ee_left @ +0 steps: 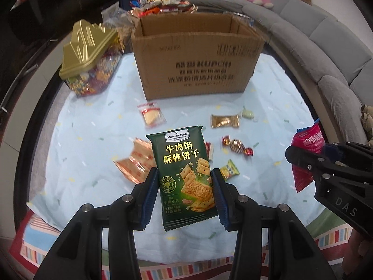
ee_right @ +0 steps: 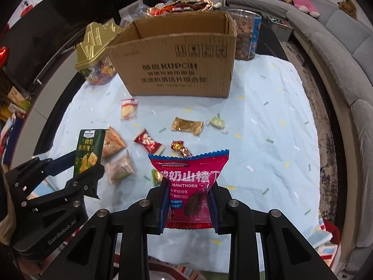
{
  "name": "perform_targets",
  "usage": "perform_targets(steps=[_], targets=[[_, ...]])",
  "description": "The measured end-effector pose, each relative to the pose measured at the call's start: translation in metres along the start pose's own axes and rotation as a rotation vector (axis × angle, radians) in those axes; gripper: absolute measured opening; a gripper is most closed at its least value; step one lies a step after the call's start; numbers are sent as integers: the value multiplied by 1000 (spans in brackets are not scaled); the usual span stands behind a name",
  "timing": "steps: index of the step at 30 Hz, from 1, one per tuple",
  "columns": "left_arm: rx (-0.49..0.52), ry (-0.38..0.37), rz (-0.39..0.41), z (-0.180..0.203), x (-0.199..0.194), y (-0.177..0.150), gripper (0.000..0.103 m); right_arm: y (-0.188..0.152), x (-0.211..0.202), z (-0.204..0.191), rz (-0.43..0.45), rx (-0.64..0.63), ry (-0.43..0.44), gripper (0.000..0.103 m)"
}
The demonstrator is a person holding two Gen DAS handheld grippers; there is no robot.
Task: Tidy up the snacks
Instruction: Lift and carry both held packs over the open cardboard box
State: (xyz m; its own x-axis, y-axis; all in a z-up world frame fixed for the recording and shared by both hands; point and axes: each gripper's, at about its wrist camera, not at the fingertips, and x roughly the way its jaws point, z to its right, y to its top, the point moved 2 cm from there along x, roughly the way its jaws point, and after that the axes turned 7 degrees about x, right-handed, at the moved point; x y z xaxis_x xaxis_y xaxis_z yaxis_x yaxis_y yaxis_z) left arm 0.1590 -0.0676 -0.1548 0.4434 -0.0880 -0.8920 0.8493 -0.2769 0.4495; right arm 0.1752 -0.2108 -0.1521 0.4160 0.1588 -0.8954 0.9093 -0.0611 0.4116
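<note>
My left gripper [ee_left: 185,182] is shut on a green cracker packet [ee_left: 184,163], held upright above the light blue cloth; the same green cracker packet [ee_right: 88,149] shows at the left of the right wrist view. My right gripper [ee_right: 188,191] is shut on a pink hawthorn snack bag [ee_right: 191,184], squeezed at its waist; that pink bag [ee_left: 307,144] shows at the right edge of the left wrist view. An open cardboard box [ee_left: 198,60] stands behind, also seen as the cardboard box [ee_right: 177,58]. Several small wrapped snacks lie between, among them a gold sachet [ee_right: 186,126] and a red candy [ee_right: 149,143].
A gold-lidded candy jar [ee_left: 88,56] stands left of the box. A clear tub of nuts [ee_right: 247,35] is behind its right corner, with a heaped sweets stand [ee_right: 181,4] behind. A grey sofa [ee_left: 326,46] curves along the right. The cloth [ee_right: 268,128] covers a round table.
</note>
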Motion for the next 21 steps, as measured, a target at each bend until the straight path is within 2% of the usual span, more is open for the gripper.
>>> perform_targets(steps=[10,21], targets=[[-1,-10,36,-27,-21,41,45,38,-17,-20,45,-10,-1,30],[2,-8,67,-40,-25,83,45,74,-20,-22,84,8,-7,30]])
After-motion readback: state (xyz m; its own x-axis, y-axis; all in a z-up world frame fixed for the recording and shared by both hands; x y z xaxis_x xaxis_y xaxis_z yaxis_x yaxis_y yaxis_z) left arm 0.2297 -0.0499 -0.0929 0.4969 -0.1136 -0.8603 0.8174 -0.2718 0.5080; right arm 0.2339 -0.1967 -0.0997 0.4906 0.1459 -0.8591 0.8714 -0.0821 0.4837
